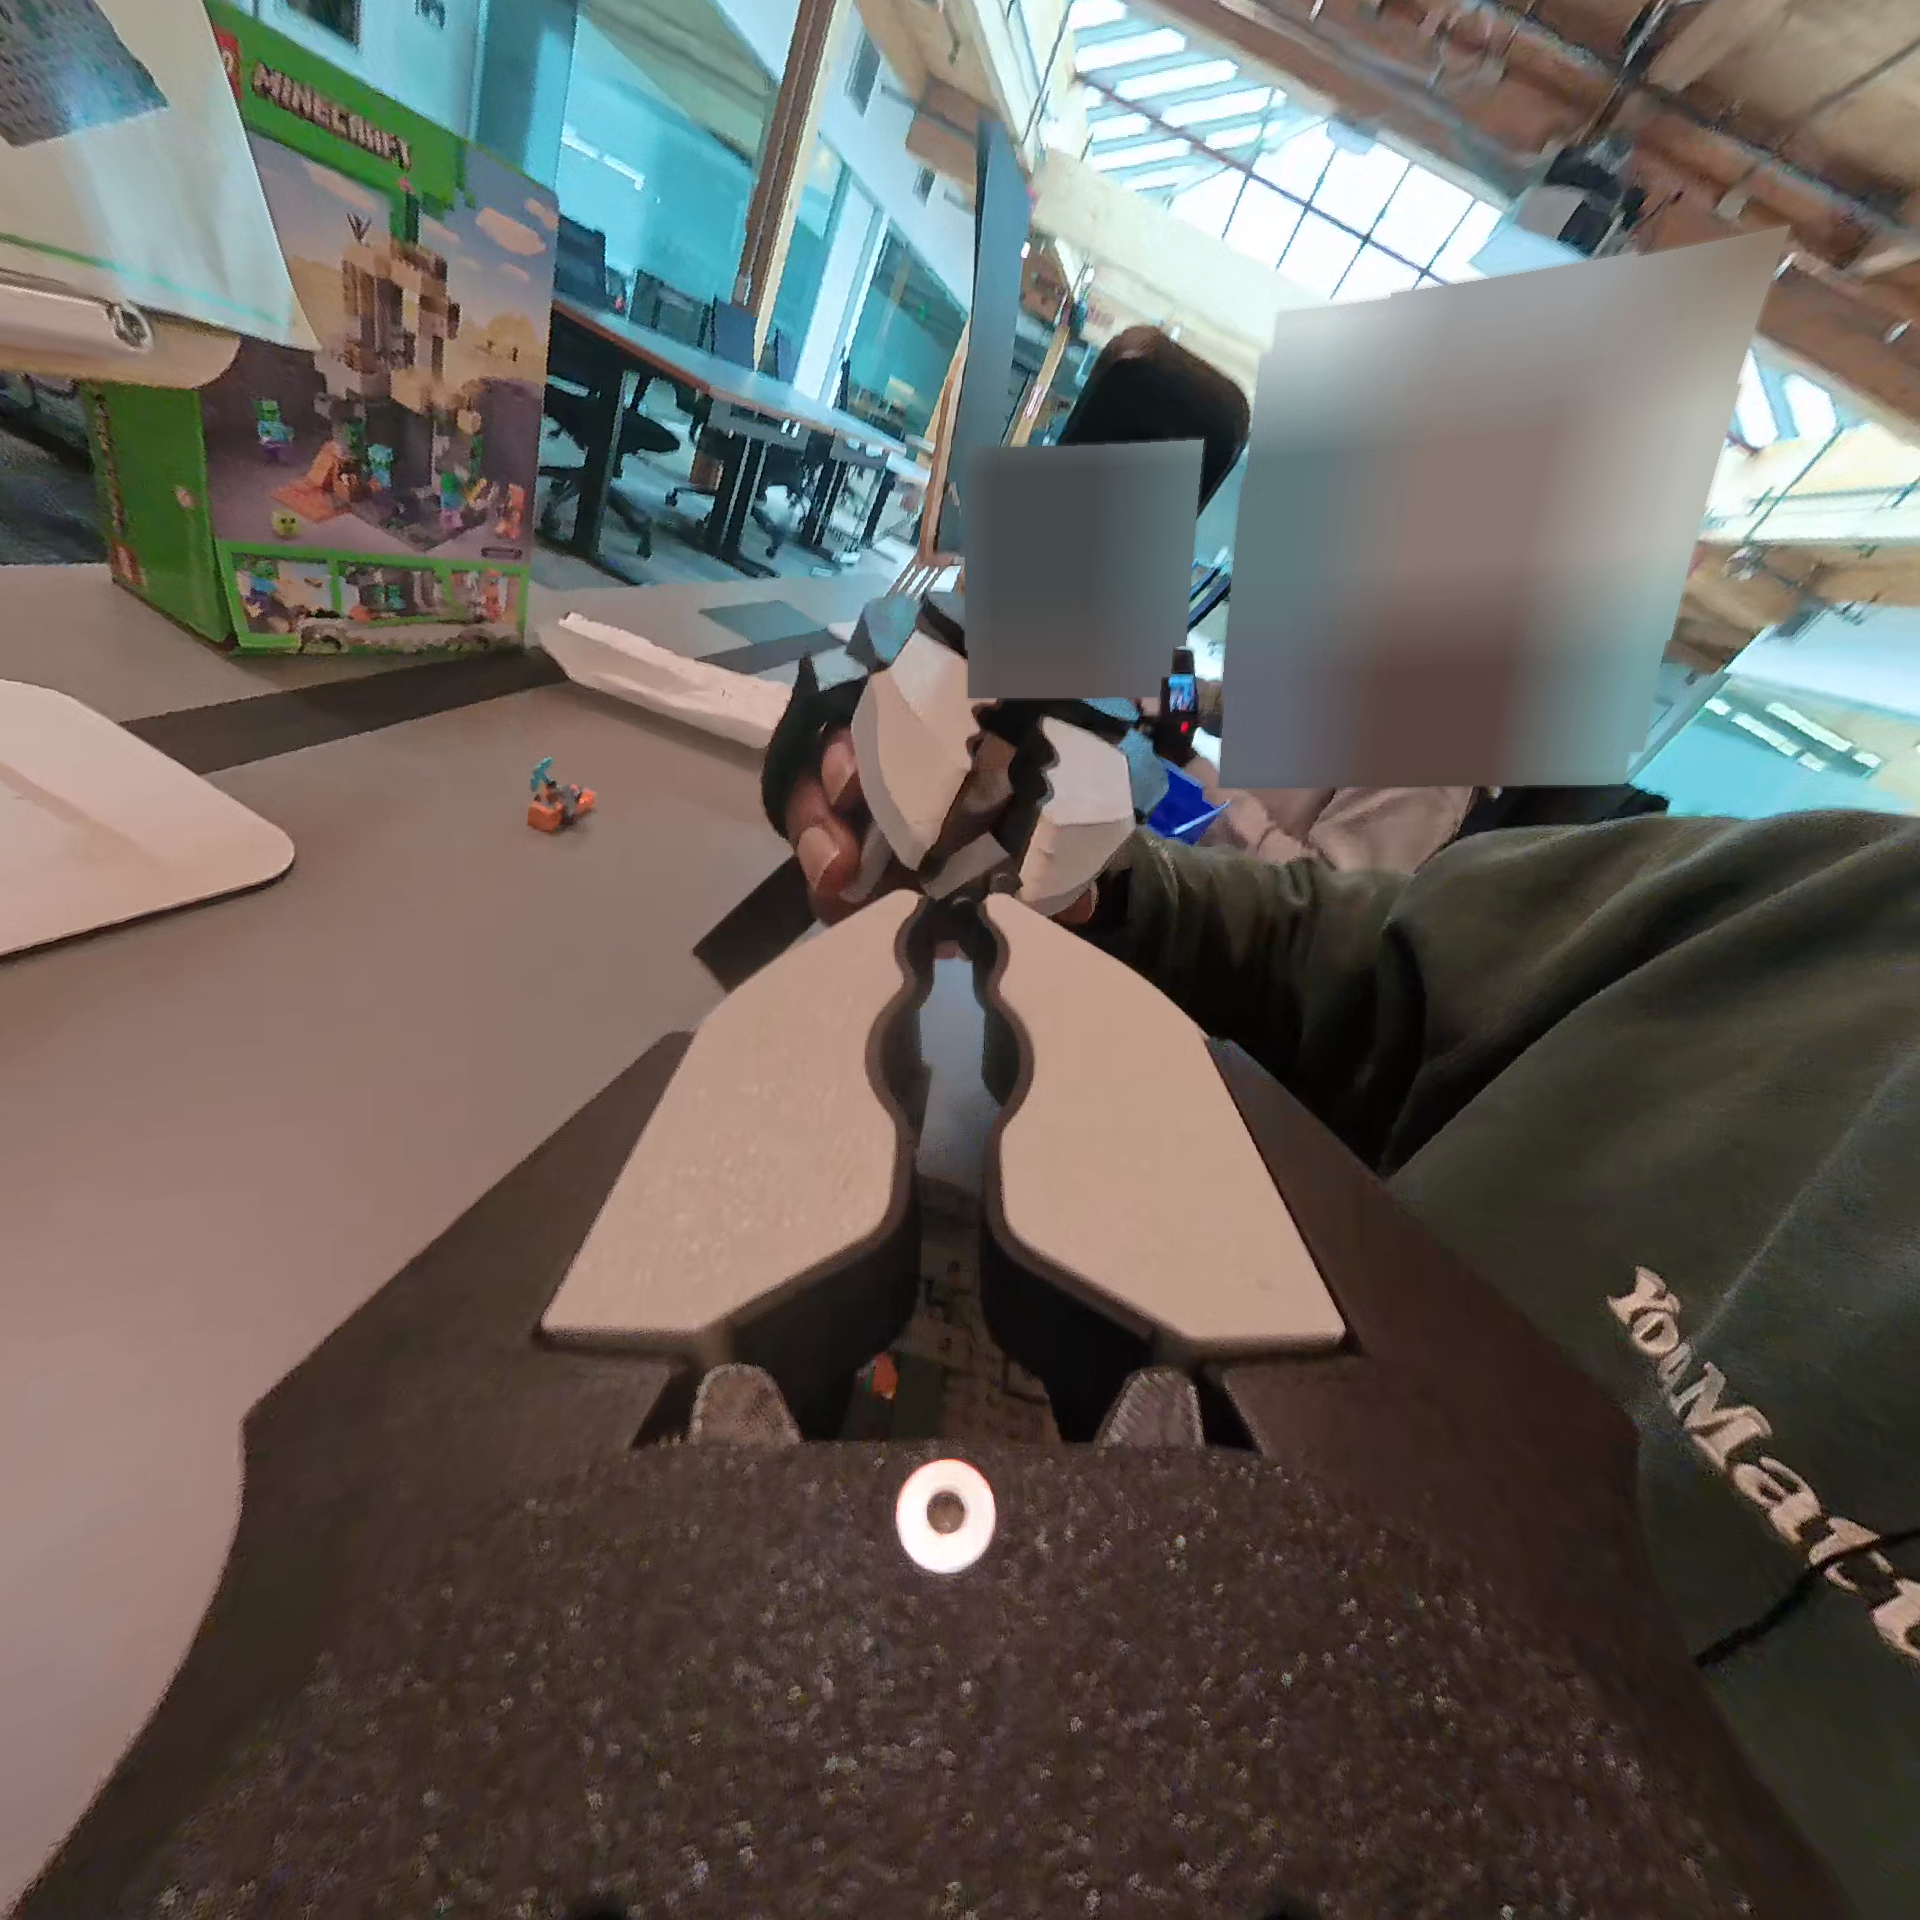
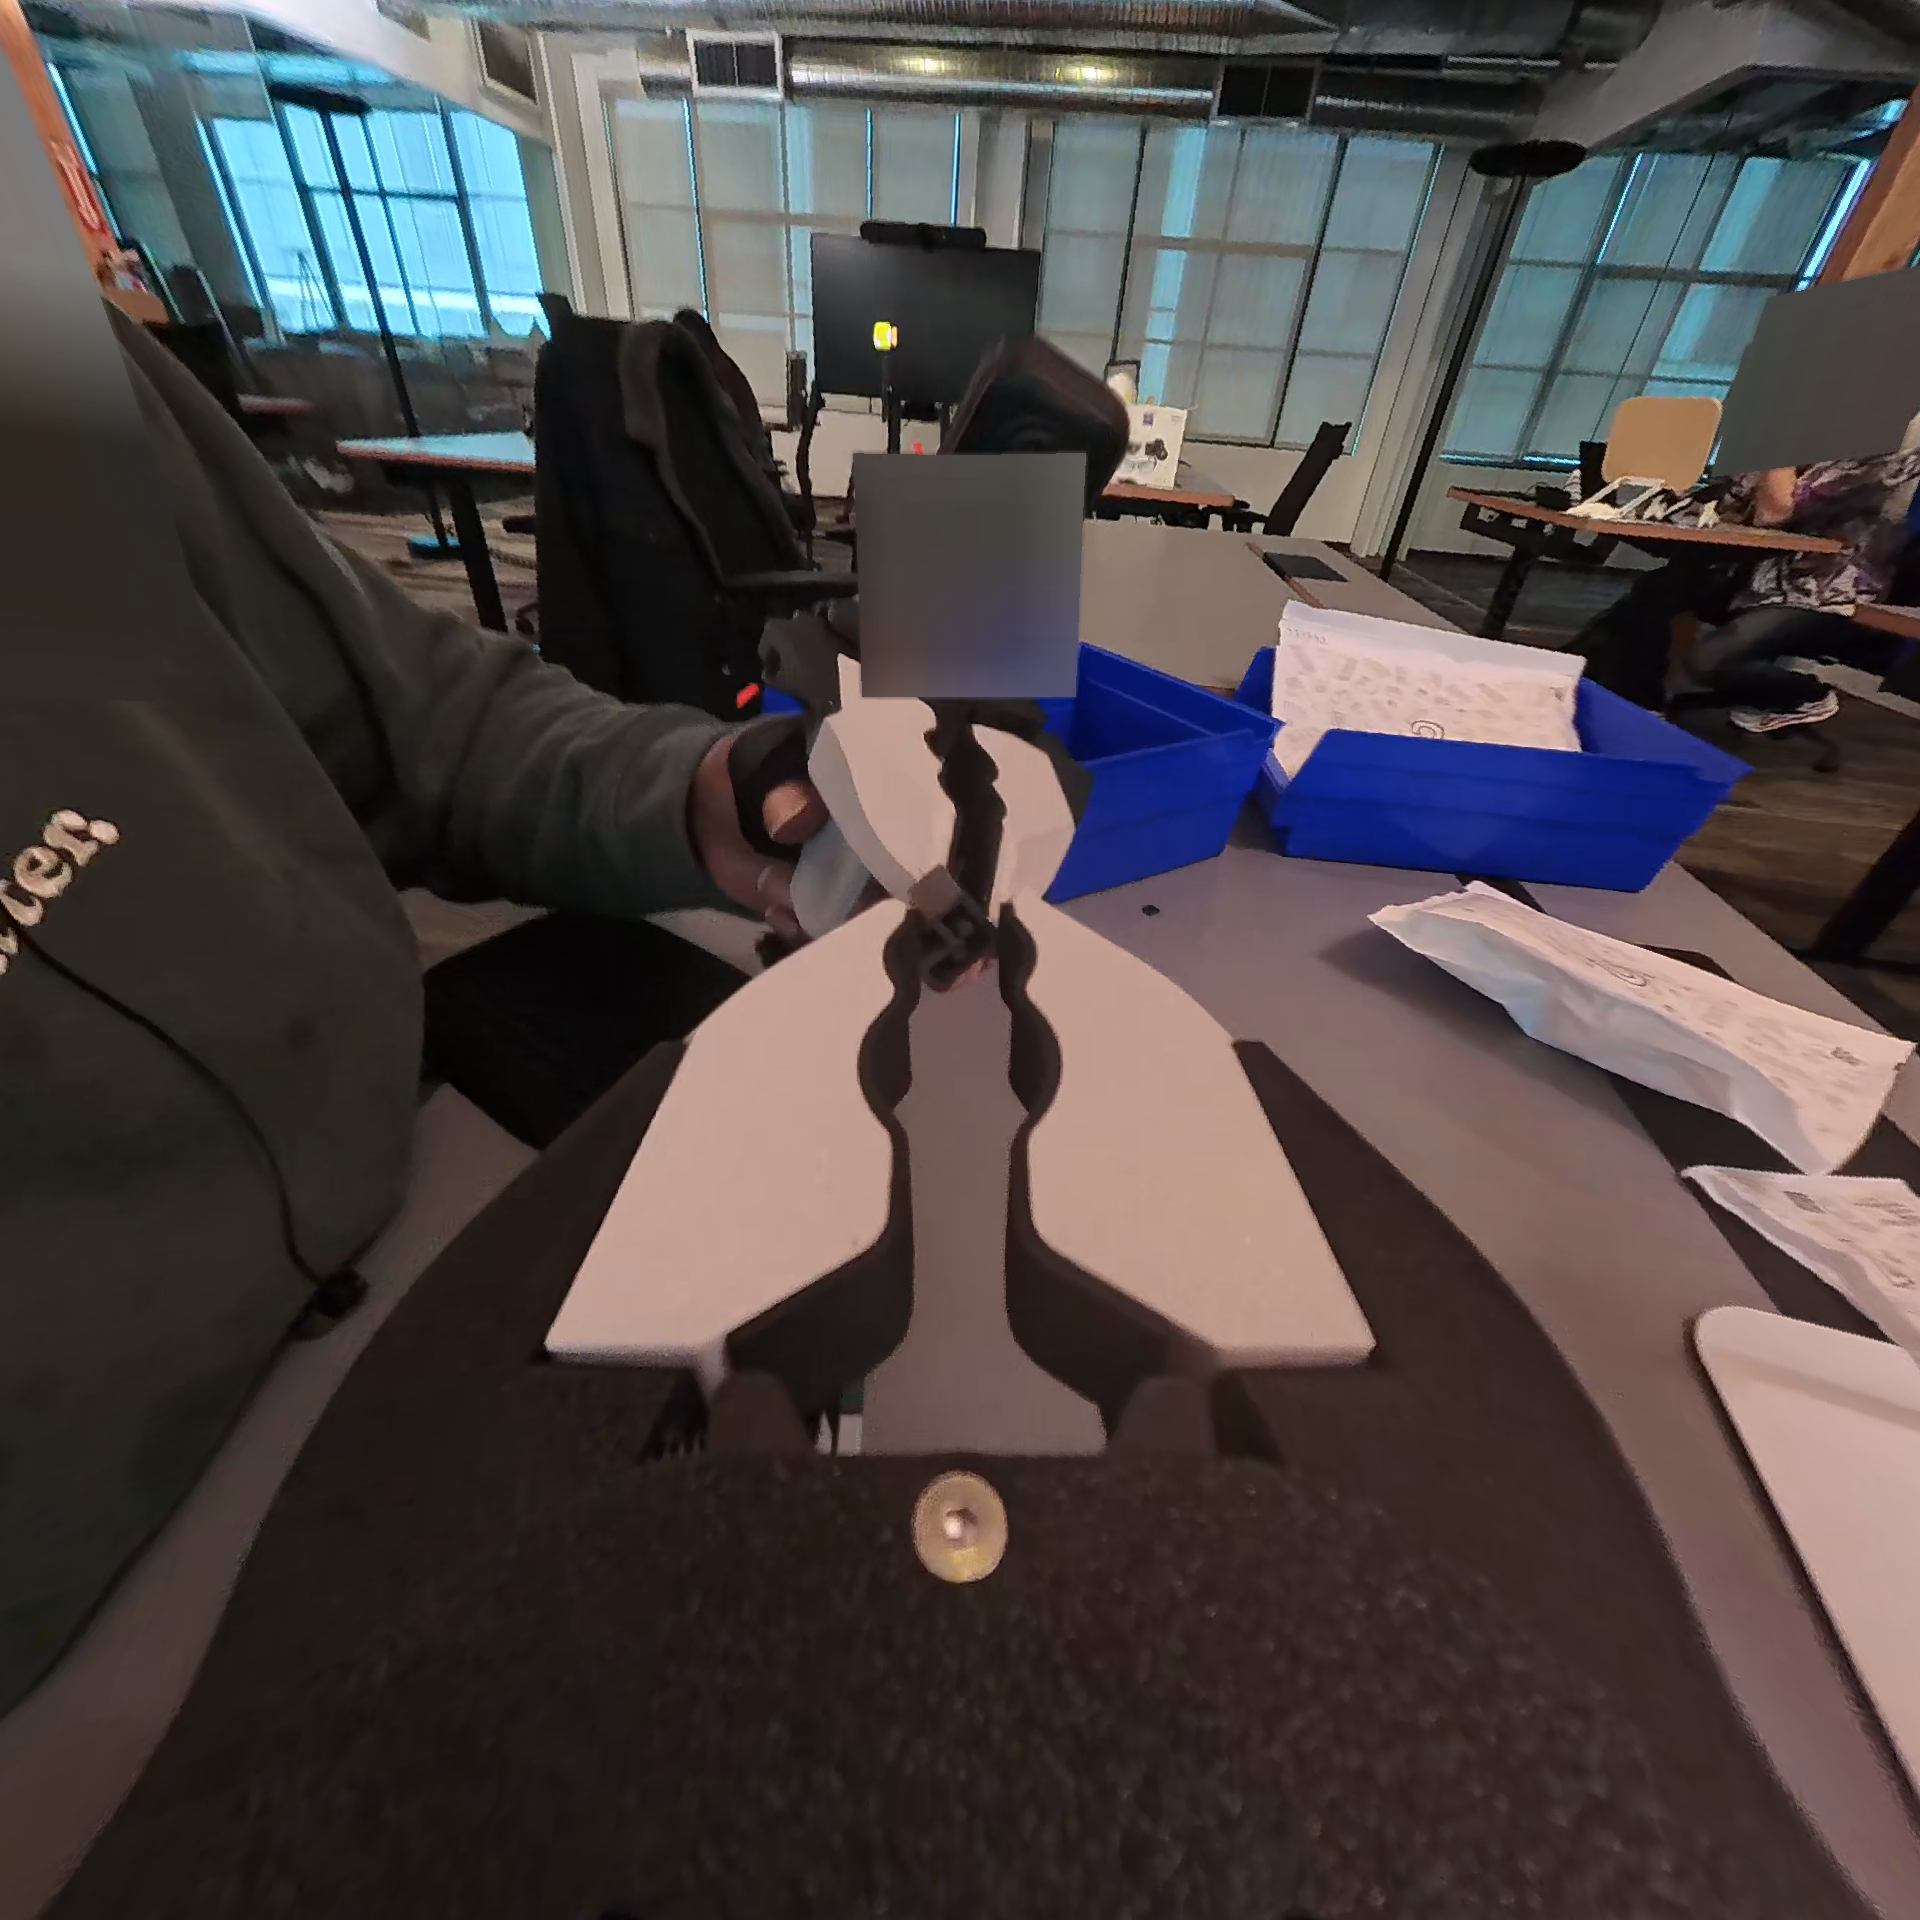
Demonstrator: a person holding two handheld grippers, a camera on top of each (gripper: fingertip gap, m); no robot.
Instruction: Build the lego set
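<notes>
Two grippers meet tip to tip above grey table (image 2: 1299, 1039). Left gripper (image 1: 951, 920) and right gripper (image 2: 951, 935) both nearly closed, pinching small dark lego piece (image 2: 948, 948) between them, likely for mid-air joining. Orange lego build (image 1: 561, 802) sits apart on table; set box (image 1: 384, 416) beyond.

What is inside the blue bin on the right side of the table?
A white paper bag stands inside the blue bin. The bin wall covers whatever lies under it.
</notes>
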